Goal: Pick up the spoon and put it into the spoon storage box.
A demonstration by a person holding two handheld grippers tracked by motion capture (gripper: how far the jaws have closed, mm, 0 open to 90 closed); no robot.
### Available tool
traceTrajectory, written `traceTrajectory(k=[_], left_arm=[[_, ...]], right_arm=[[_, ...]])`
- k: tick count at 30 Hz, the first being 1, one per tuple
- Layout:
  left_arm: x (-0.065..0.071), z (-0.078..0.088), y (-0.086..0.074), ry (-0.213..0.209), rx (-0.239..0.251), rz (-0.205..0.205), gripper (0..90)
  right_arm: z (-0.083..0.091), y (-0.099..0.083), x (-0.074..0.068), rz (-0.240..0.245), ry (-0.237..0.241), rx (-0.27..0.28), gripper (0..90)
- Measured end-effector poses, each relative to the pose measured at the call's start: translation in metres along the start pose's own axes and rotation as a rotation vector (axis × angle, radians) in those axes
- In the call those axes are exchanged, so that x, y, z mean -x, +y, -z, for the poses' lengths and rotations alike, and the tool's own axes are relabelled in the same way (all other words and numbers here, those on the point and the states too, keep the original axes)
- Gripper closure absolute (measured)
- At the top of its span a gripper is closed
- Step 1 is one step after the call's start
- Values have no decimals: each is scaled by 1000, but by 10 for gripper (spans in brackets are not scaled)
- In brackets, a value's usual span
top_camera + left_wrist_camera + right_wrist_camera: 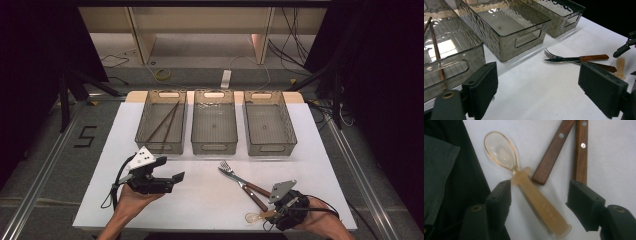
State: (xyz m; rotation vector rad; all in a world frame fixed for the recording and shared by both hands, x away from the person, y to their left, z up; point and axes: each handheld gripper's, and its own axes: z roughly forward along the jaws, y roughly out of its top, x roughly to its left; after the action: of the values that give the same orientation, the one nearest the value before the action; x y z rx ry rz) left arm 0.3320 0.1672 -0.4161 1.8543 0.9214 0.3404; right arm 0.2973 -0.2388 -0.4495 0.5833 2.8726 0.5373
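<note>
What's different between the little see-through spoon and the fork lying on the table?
The spoon is pale amber, translucent plastic with a thick stubby handle; the fork has dark metal tines and a slim brown wooden handle. The spoon lies alone between the right gripper's open fingers; the fork lies crossed with a wood-handled knife. Both rest flat on the white table, outside the bins.

Light from overhead falls bright on the white surface [210, 200] while the surroundings stay dark. Glare ripples on the clear bins [506, 30]. Close-up views are soft, slightly blurred, with faint shadows.
</note>
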Motion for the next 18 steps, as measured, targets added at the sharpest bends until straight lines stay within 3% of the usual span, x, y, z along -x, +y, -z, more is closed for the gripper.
traceTrajectory(k=[12,18], left_arm=[[0,1,-1,11,2,-8,157],[1,0,-1,17,0,-18,158]], right_arm=[[-9,5,-2,87,4,-110,493],[-11,9,0,89,26,-142,575]])
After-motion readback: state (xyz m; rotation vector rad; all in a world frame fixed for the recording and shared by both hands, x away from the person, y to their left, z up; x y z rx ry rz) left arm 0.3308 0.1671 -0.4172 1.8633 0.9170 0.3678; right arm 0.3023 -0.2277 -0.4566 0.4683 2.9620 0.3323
